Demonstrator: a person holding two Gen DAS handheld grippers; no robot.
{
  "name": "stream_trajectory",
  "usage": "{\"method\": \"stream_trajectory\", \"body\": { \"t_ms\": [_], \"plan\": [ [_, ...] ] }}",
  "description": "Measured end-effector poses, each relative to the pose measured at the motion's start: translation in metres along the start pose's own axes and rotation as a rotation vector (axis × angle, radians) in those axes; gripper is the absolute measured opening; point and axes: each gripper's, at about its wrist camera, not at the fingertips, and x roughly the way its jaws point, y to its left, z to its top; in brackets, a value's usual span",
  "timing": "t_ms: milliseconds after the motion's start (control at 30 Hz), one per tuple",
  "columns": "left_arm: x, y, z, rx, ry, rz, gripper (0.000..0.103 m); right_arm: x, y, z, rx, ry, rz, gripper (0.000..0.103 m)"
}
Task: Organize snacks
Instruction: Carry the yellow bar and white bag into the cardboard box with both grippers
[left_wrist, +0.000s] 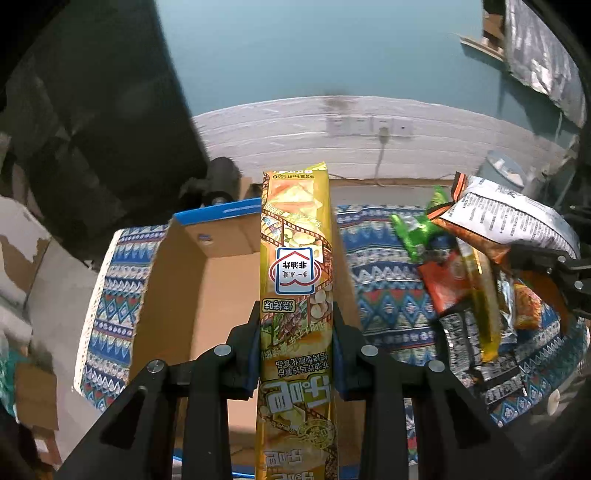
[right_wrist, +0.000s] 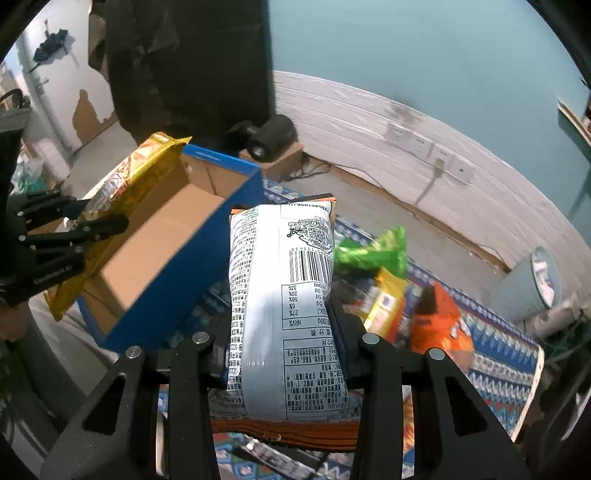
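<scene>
The left gripper has its jaws clenched on a long yellow snack pack, held lengthwise above the open cardboard box, probably for dropping in. The right gripper grasps a white-backed snack bag beside the box, over the remaining snack pile on the patterned tabletop.

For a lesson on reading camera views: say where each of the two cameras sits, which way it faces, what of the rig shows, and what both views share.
Left wrist: sits on the left gripper, looks down its fingers at the yellow snack pack over the cardboard box; right gripper at right.
Right wrist: sits on the right gripper, faces the white snack bag; left gripper at left.
Shared: box, both packs, patterned cloth, loose snacks.
</scene>
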Motion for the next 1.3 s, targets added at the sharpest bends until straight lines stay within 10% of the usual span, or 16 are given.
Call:
{"method": "stream_trajectory", "body": {
  "t_ms": [1033, 1300],
  "plan": [
    [0.043, 0.098, -0.023, -0.132, 0.101, 0.086, 0.036, 0.108, 0.134, 0.079, -0.119, 0.108, 0.183, 0.041],
    [0.033, 0.099, -0.022, -0.138, 0.090, 0.104, 0.051, 0.090, 0.132, 0.080, -0.125, 0.051, 0.169, 0.071]
  ]
}}
